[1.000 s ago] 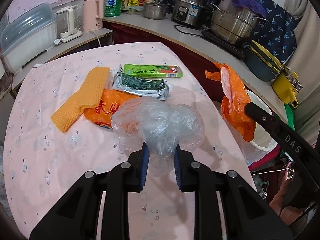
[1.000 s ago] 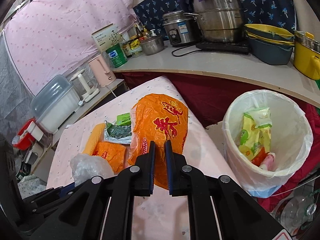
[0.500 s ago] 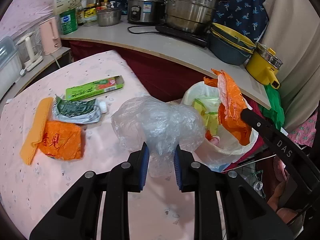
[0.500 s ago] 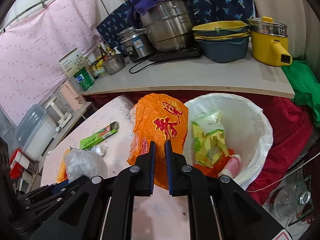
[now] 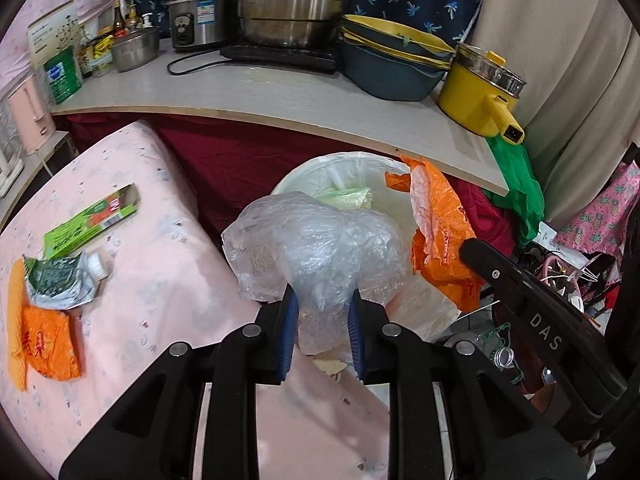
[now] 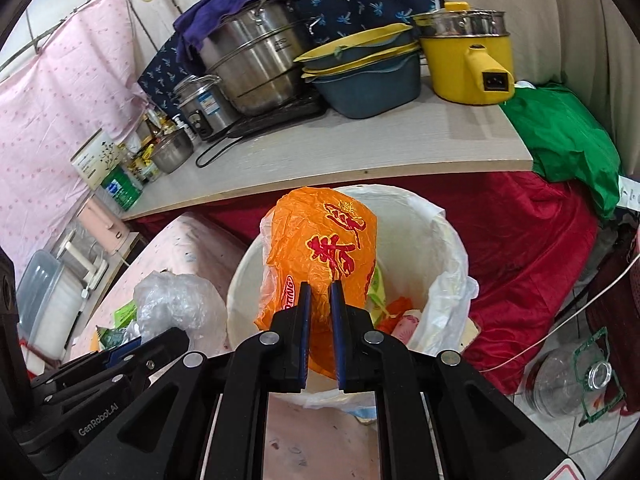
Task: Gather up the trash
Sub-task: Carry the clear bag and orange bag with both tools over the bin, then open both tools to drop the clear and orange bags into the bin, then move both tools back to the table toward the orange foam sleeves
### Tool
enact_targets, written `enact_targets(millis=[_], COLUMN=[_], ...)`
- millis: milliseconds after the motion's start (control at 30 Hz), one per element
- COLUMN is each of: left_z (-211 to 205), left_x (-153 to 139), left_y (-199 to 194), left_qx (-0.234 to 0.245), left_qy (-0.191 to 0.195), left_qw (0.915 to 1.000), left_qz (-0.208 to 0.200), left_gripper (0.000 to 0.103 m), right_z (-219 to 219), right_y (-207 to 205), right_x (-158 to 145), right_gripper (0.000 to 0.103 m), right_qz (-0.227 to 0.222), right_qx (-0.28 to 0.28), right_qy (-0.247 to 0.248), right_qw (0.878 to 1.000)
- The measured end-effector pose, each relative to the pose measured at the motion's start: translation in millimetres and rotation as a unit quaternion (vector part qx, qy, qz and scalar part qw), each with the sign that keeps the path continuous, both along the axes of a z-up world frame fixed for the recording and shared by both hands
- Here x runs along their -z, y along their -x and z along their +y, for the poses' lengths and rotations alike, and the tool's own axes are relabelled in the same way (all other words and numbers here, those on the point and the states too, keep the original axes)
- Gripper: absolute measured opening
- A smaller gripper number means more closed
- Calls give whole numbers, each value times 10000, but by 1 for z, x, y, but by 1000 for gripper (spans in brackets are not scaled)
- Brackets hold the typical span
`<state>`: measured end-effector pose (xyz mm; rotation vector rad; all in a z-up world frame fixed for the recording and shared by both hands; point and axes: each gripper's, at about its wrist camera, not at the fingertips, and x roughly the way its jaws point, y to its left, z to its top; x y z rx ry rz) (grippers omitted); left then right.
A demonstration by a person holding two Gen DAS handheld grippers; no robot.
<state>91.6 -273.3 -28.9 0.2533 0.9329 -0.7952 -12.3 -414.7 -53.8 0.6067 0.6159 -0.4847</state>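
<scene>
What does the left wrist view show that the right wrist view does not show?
Only the left wrist view shows the crushed silver-green pouch, the small orange wrapper and the long green box fully on the pink tablecloth.

Only the right wrist view shows the red printing on the orange plastic bag and the trash low inside the bin.

Both show the white-lined bin, the clear plastic bag, the orange bag and the yellow electric pot.

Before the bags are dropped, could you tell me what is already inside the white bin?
Inside the lined white bin lie a yellow-green wrapper and some orange and pink scraps. The orange bag held in the right tongs hides the rest.
</scene>
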Motion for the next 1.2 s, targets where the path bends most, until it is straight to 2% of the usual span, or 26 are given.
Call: enact_targets(millis=[167,233,333,367,433,600,667,767,867,1200], left_z=[-16,-19,-21,-21,-19,-12,-8,0,8,47], left_x=[5,6,7,8,8,9,9,10,10,3], left_y=[-5,-8,-12,-14,-16,-22,-24,-28,-30,-37], left_qx=[91,68,15,-5,-64,-194,-259,-338,-410,-771], left_qy=[90,124,147,159,189,179,176,159,153,270], left_qw=[9999,9998,9998,9997,9997,9995,9994,9992,9989,9966], left_qz=[84,120,140,173,153,158,158,166,140,121], left_gripper=[27,35,42,49,52,52,52,52,52,53], right_z=[-10,-13,-16,-17,-18,-18,-17,-13,-9,22], right_y=[1,1,0,-1,-3,-7,-10,-12,-15,-29], right_x=[6,8,11,12,14,16,17,17,16,0], right_gripper=[10,10,10,10,10,10,15,18,26,30], right_qz=[36,45,67,77,88,122,146,157,139,115], right_qx=[99,126,143,143,146,114,86,101,93,-177], right_qy=[-46,-67,-82,-86,-99,-114,-126,-135,-134,30], right_qw=[9999,9999,9998,9998,9998,9998,9998,9997,9998,9998])
